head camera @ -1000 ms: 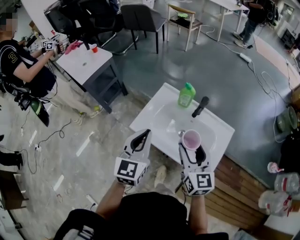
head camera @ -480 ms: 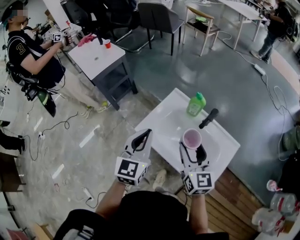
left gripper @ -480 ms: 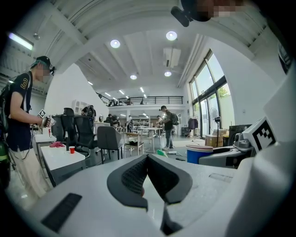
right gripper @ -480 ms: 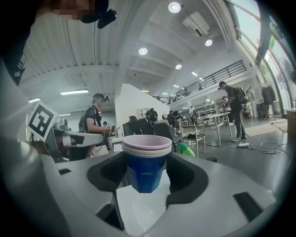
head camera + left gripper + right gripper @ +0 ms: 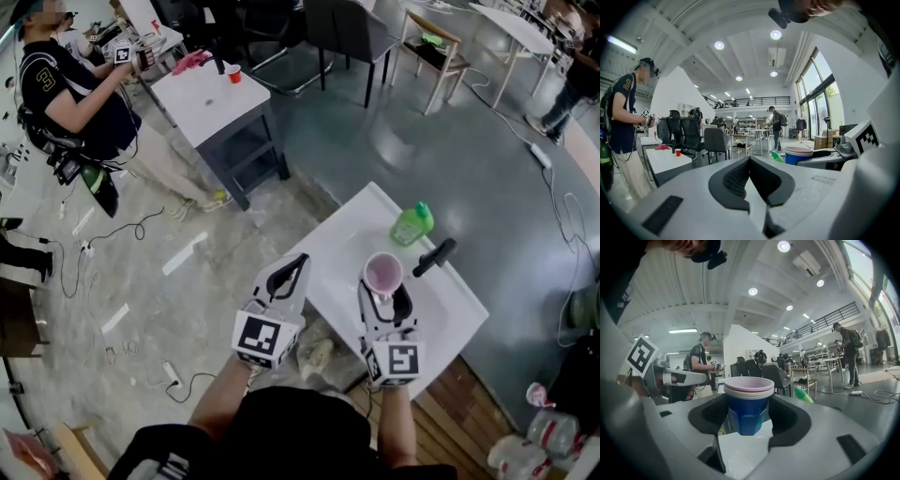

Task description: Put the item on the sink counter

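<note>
A stack of plastic cups (image 5: 748, 408), blue below with pink and white rims, stands upright between the pads of my right gripper (image 5: 748, 416), which is shut on it. From the head view the cup stack (image 5: 382, 274) shows its pink inside and hangs over the near part of the white sink counter (image 5: 352, 239). My left gripper (image 5: 286, 277) hovers to the left of the counter's edge, above the floor. In the left gripper view its jaws (image 5: 751, 180) are closed together with nothing between them.
On the counter's far side lie a green soap bottle (image 5: 412, 223) and a black faucet handle (image 5: 434, 257). A grey table (image 5: 208, 100) with a red cup stands at the back left, a person (image 5: 70, 98) beside it. Cables cross the floor.
The view has shifted, so the sink counter now lies further right and lower in the head view. Both grippers keep their places, and the cups stay in the right one.
</note>
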